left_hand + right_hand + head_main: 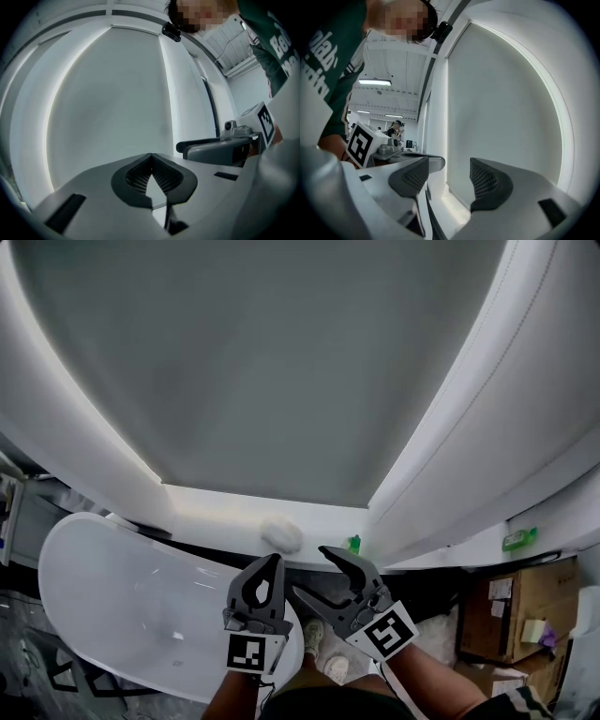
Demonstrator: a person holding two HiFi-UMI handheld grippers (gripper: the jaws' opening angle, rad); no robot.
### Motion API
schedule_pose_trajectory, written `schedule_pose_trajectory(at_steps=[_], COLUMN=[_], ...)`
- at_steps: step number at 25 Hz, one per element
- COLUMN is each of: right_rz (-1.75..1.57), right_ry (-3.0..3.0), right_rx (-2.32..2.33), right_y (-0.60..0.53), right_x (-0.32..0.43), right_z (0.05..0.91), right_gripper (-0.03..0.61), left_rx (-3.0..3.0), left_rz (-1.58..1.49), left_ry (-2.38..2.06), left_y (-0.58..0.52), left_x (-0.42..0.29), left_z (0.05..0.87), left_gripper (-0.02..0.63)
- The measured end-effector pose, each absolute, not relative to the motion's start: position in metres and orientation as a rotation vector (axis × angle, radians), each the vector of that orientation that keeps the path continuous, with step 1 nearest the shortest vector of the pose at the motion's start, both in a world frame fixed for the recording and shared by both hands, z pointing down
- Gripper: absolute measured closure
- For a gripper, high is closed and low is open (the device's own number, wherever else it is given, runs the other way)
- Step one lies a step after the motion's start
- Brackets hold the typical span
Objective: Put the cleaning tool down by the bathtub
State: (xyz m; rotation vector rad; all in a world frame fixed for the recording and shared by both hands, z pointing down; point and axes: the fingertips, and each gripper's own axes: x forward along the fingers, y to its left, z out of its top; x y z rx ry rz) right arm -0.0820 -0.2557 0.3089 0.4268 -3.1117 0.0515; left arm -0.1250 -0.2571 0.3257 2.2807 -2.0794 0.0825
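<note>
A white rounded lump (281,533), seemingly the cleaning tool, lies on a pale ledge (216,507) just beyond both grippers, with nothing holding it. The white bathtub (56,549) curves across the lower left of the head view. My left gripper (274,561) is shut and empty; in the left gripper view its ribbed pads (140,176) meet at the tips. My right gripper (314,575) is open and empty, with its pads (487,180) well apart in the right gripper view. Both grippers sit side by side, just short of the lump.
A large grey panel (281,362) with white curved borders fills the upper part of the head view. A small green item (353,543) sits right of the lump. Cardboard boxes (525,606) and a green object (518,538) are at the right. My shoes (314,638) show below.
</note>
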Motion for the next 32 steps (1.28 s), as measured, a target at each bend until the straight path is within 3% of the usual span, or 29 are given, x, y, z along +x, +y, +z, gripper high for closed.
schedule_pose_trajectory(at_steps=[15,20,32], right_rz=[-0.035,-0.057,-0.106], right_ry=[-3.177,-3.186,-3.214], right_rx=[0.442,0.471,0.532], right_y=[-0.198,-0.192,-0.175], right_x=[0.002,0.023,0.066], right_z=[0.24,0.23,0.213], right_gripper=[0.351,0.417,0.5], left_rx=[2.391,2.445,2.521], left_rz=[0.105,0.141,0.162], left_ry=[-1.976,-1.98,-1.958], left_y=[-0.218,-0.21,-0.191], left_x=[-0.033,-0.015,0.028], left_z=[0.267,0.253,0.235], left_gripper=[0.607,0.607,0.607])
